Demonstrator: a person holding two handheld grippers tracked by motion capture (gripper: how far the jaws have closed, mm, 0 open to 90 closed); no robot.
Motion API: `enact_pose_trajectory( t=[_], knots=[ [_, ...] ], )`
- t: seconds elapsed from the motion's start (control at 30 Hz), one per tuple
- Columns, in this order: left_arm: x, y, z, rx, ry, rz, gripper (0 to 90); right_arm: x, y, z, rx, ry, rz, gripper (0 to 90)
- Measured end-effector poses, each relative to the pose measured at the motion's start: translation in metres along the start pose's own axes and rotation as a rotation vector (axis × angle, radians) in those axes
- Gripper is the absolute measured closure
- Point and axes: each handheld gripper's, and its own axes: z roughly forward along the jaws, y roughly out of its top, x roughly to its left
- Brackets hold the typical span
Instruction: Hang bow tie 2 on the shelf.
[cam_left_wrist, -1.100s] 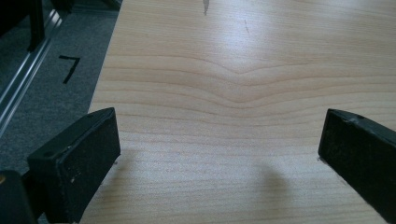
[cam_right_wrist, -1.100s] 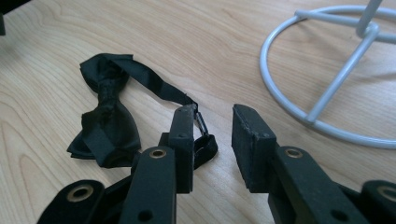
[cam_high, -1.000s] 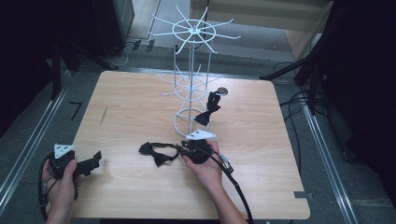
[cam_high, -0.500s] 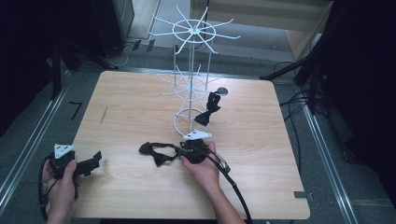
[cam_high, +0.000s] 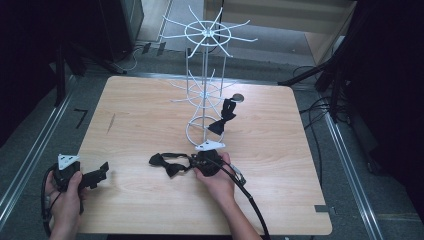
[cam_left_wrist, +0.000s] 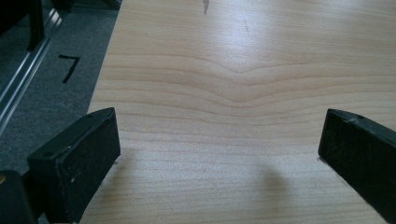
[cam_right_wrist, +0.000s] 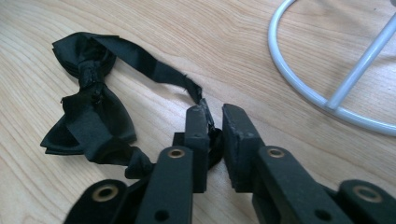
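The table (cam_high: 150, 115) is a pale wood top, mostly bare on my left half. It carries the work and nothing on it blocks my reach.

The white wire rack (cam_high: 205, 90) stands toward the far middle, on a ring base (cam_right_wrist: 299, 88) that lies close beside my right jaws. A second black bow tie (cam_high: 223, 117) hangs from one of its lower arms, presumably where ties are meant to go. I judge the spokes and the base ring to be the main obstruction: any lift toward the rack must pass between those thin arms.

My left gripper (cam_high: 82, 176) rests at the near left corner of the table, well apart from everything. Its jaws stand wide apart with bare wood between them; it grasps nothing. I judge it parked clear of the work.

My right gripper (cam_right_wrist: 215, 126) sits low at the table's near middle, just in front of the rack base. Its jaws are nearly closed, pinching the thin strap of the bow tie (cam_right_wrist: 88, 112) on the table. The bow itself lies flat to the left of the jaws, its strap curving back into them. I judge the strap is taken because the band offers a slimmer, surer bite than the bulky bow.
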Motion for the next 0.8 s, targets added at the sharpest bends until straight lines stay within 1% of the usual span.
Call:
enact_pose_trajectory(
  t=[0.07, 0.1, 0.13, 0.17, 0.23, 0.37, 0.43, 0.47, 0.63, 0.67, 0.7, 0.73, 0.8],
  knots=[
    [0.0, 0.0, 0.0, -0.003, 0.001, -0.003, 0.0, 0.0, 0.0, 0.0, 0.0, -0.005, -0.007, 84.1],
    [0.0, 0.0, 0.0, -0.004, 0.001, -0.004, 0.0, 0.0, -0.001, -0.001, 0.002, -0.016, -0.015, 88.3],
    [0.0, 0.0, 0.0, -0.004, 0.002, -0.003, 0.0, 0.0, -0.001, -0.001, 0.002, -0.016, -0.015, 88.3],
    [0.0, 0.0, 0.0, -0.005, 0.002, -0.004, 0.0, -0.001, -0.001, -0.003, -0.009, -0.019, -0.015, 89.2],
    [0.0, 0.0, 0.0, -0.004, 0.001, -0.004, 0.0, -0.001, -0.002, -0.006, -0.024, -0.026, -0.011, 89.5],
    [0.0, 0.0, 0.0, 0.0, -0.001, 0.0, 0.0, -0.003, -0.001, -0.013, -0.058, -0.044, -0.018, 89.7],
    [0.0, 0.0, 0.0, 0.0, 0.0, 0.0, 0.0, -0.003, -0.001, -0.015, -0.063, -0.044, -0.017, 89.7],
    [0.0, 0.0, 0.0, 0.0, -0.001, 0.0, 0.0, -0.004, 0.0, -0.02, -0.078, -0.042, -0.023, 89.8],
    [0.0, 0.0, 0.0, 0.0, 0.0, 0.0, 0.0, -0.005, 0.002, -0.028, -0.105, -0.041, -0.024, 89.9],
    [0.0, 0.0, 0.0, 0.0, 0.0, 0.001, 0.0, -0.004, 0.003, -0.033, -0.124, -0.045, -0.031, 89.9],
    [0.0, 0.0, 0.0, 0.0, 0.0, 0.001, 0.0, -0.004, 0.003, -0.033, -0.124, -0.045, -0.031, 89.9],
    [0.0, 0.0, 0.0, -0.001, 0.0, 0.001, 0.0, -0.004, 0.004, -0.038, -0.14, -0.05, -0.036, 89.9],
    [0.0, 0.0, 0.0, 0.0, 0.0, 0.002, 0.0, -0.004, 0.005, -0.039, -0.144, -0.053, -0.037, 89.9]
  ],
)
